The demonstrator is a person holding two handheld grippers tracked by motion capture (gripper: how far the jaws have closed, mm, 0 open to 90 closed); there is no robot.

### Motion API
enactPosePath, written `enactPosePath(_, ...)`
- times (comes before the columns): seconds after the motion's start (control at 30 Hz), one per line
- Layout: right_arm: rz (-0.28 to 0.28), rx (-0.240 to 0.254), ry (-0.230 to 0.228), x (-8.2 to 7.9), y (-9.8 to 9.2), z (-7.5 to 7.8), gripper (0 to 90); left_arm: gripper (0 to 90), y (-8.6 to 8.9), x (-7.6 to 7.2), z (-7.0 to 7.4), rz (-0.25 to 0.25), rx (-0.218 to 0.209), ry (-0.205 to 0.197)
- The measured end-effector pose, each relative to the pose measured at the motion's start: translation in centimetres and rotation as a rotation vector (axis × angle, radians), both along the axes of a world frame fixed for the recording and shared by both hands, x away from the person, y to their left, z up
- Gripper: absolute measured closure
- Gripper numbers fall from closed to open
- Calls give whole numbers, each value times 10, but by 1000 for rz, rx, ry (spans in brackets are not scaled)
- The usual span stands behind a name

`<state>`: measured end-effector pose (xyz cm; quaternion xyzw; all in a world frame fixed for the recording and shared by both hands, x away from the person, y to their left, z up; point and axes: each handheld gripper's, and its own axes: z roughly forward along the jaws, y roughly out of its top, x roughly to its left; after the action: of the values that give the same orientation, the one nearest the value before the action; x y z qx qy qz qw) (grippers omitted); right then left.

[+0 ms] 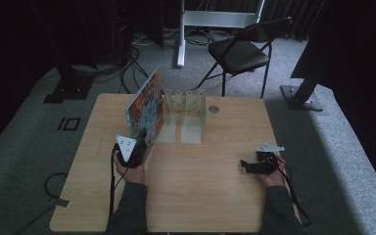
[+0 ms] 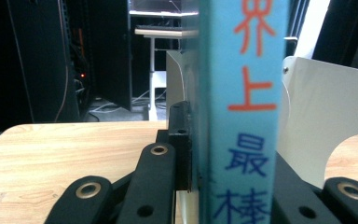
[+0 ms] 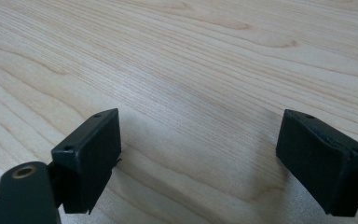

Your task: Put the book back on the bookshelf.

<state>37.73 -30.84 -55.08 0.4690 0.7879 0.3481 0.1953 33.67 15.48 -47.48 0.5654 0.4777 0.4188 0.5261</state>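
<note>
Clamped by its spine in the left gripper's [image 1: 136, 147] closed fingers near the tabletop's [image 1: 215, 196] far-left edge, the upright book [image 1: 146, 108] could twist and miss the rack [image 1: 185, 104]; the right gripper's [image 3: 209, 154] fingers gape empty.

High view: above the person's side, looking forward and down over the whole table [image 1: 200, 196] | left gripper view: low, level, tight against the book's spine [image 2: 242, 116], facing the rack [image 2: 326, 121] both views share | right gripper view: angled down, close over bare tabletop [image 3: 191, 60]
</note>
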Motion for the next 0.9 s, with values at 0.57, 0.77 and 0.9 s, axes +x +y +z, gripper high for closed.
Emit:
enactPosePath(0.57, 3, 4, 1, 0, 0, 0, 137, 808, -15, 5, -3, 22, 43, -34)
enactPosePath(0.77, 3, 4, 1, 1, 0, 0, 137, 808, -18, 7, -4, 33, 48, -39)
enactPosePath(0.9, 4, 5, 1, 1, -1, 0, 137, 808, -19, 7, -5, 41, 59, -40)
